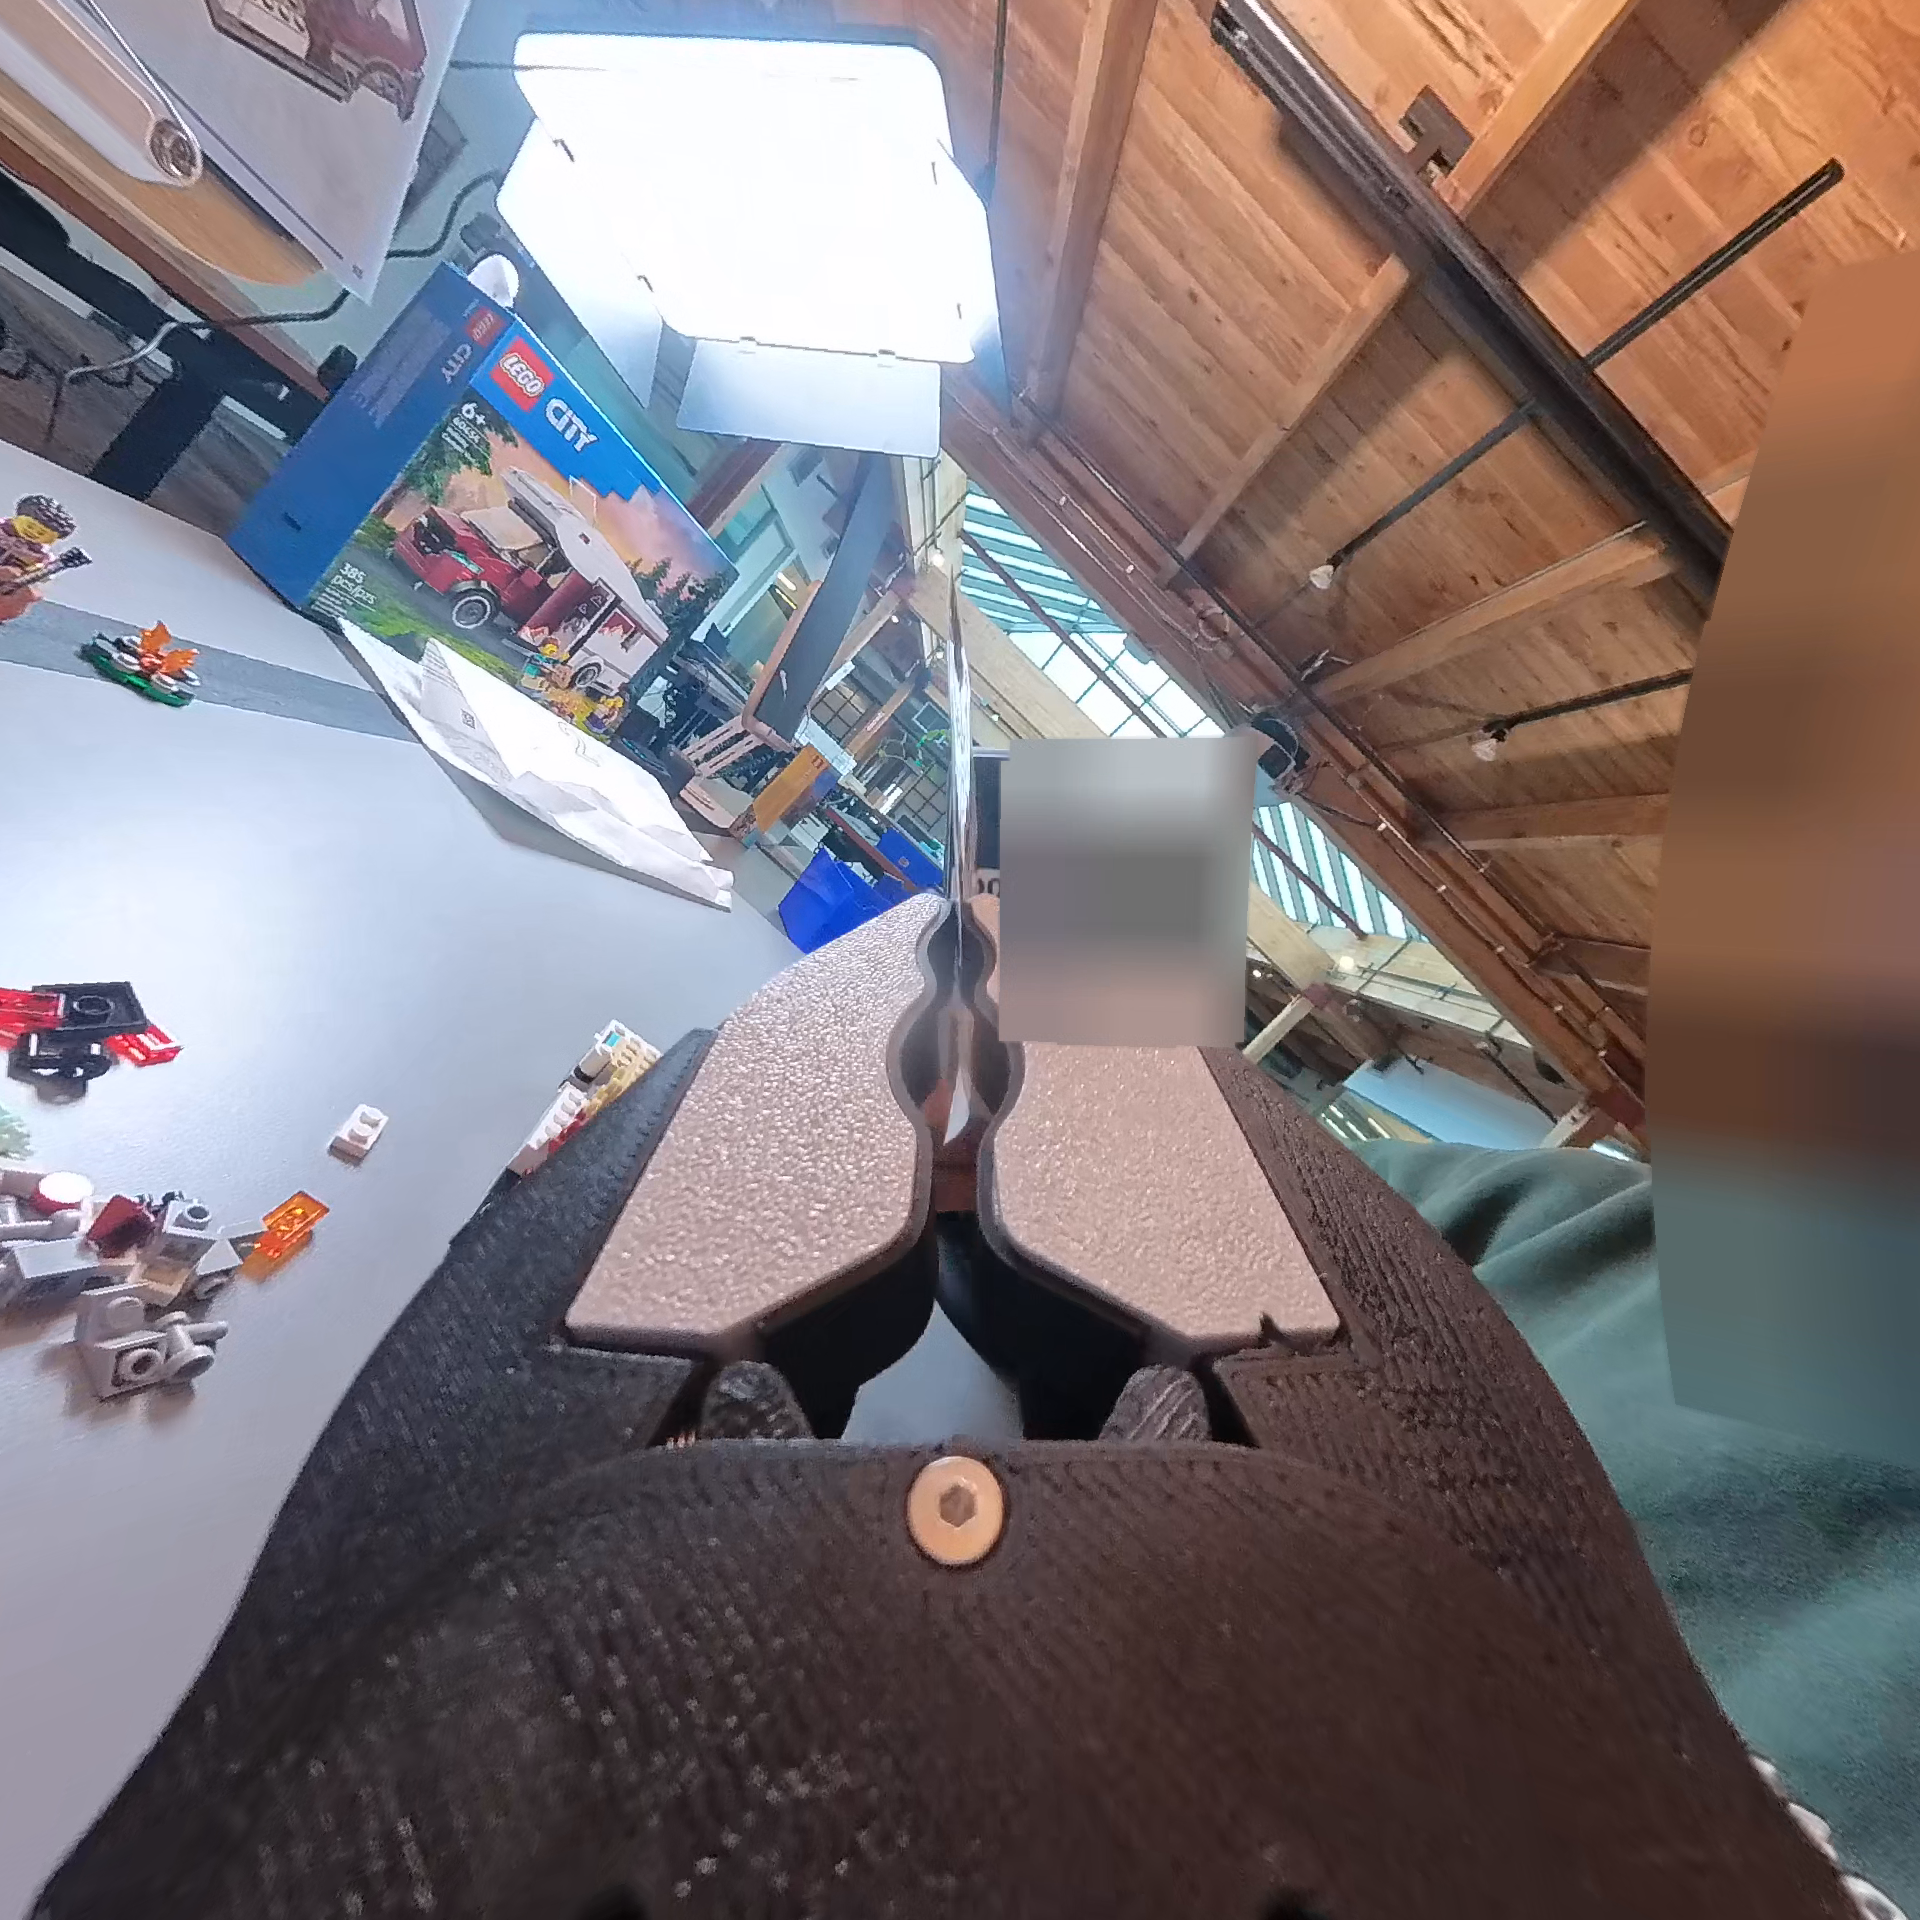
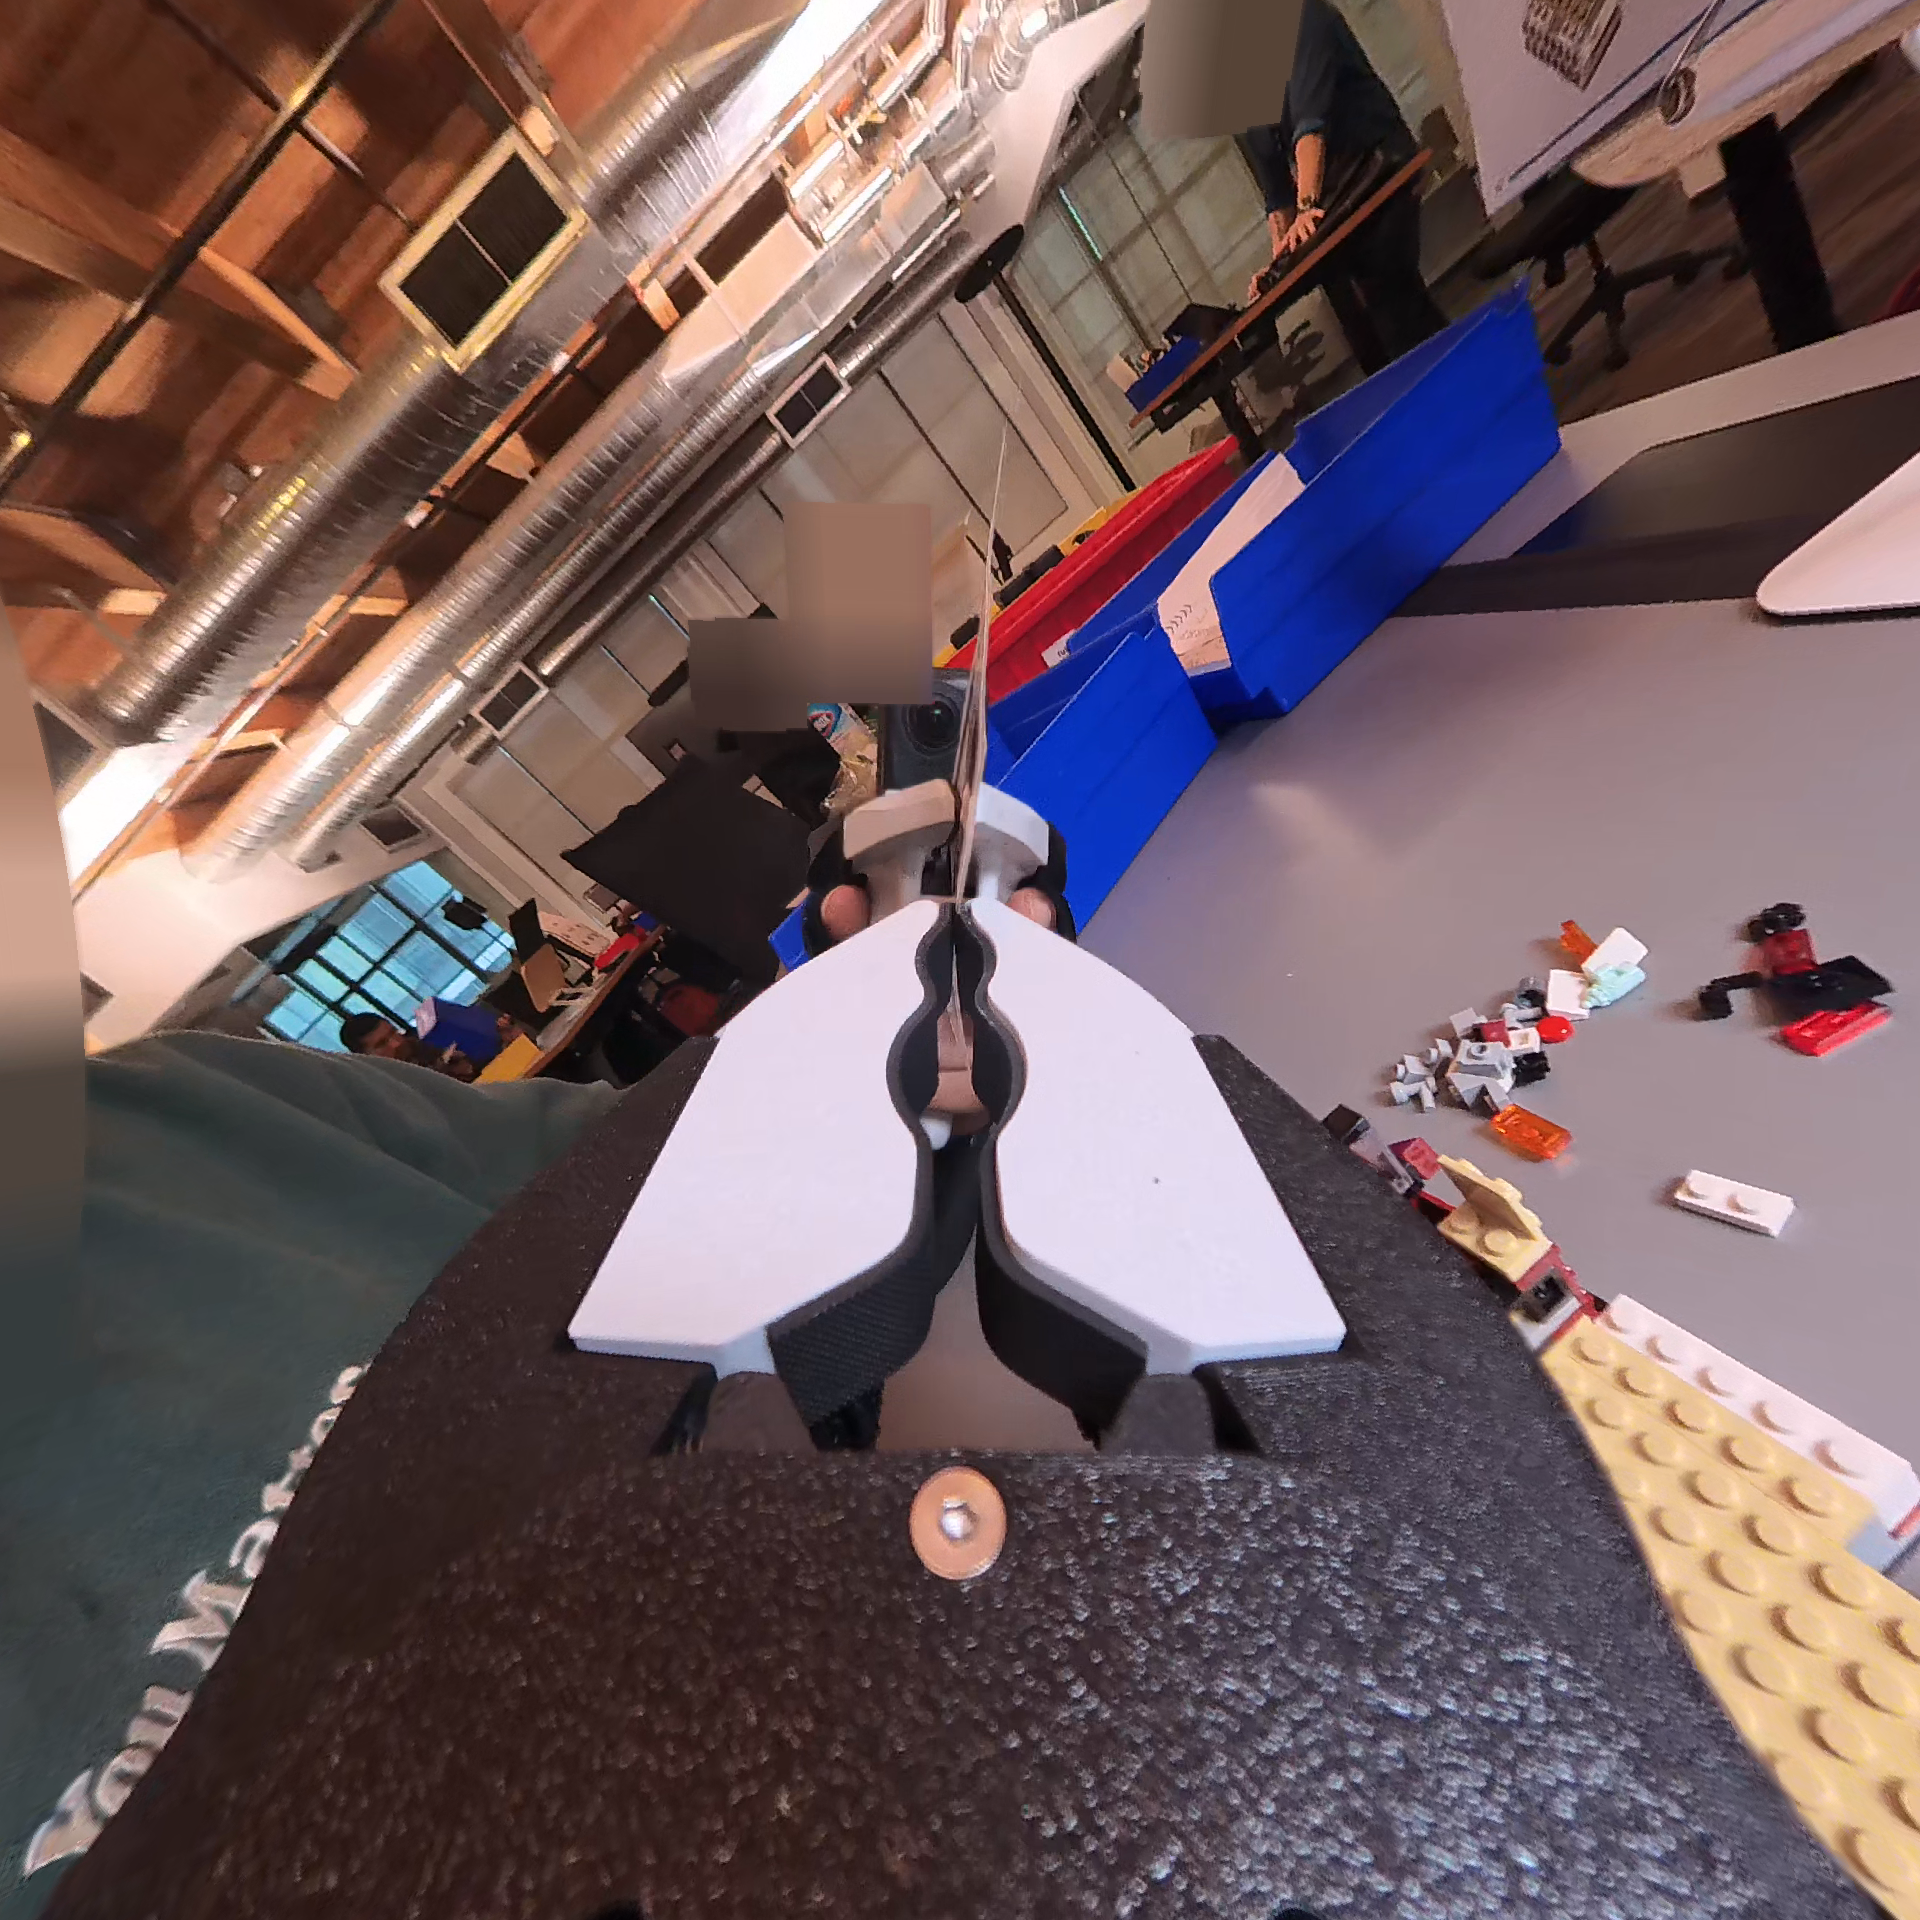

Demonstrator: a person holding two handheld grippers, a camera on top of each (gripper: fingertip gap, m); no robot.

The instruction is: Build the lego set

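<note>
Both grippers are raised off the table (image 1: pixel 260 935) and face each other, each pinching the same thin sheet seen edge-on, most likely the instruction booklet (image 1: pixel 961 727). The left gripper (image 1: pixel 951 925) has its fingers closed on the sheet's edge, and the right gripper (image 2: pixel 954 920) is closed on it the same way; in the right view the left gripper appears just beyond the sheet.

The build looks early to midway. 1 minifigure (image 1: pixel 36 551) and a small campfire (image 1: pixel 145 660) stand finished on the far part of the table. A tan plate (image 2: pixel 1714 1558) with white trim lies partly built at the near edge, with a small red and tan assembly (image 2: pixel 1496 1226) just beside it. A black and red sub-build (image 2: pixel 1829 987) sits apart.

Much is left: a heap of loose grey pieces (image 1: pixel 114 1278), an orange tile (image 1: pixel 286 1231) and a white 2-stud plate (image 2: pixel 1733 1202) lie unplaced. The box (image 1: pixel 468 499) stands at the table's far side with an opened paper bag (image 1: pixel 561 769) before it. No vehicle body is recognisable yet, so I judge most of the set remains to be assembled
</note>
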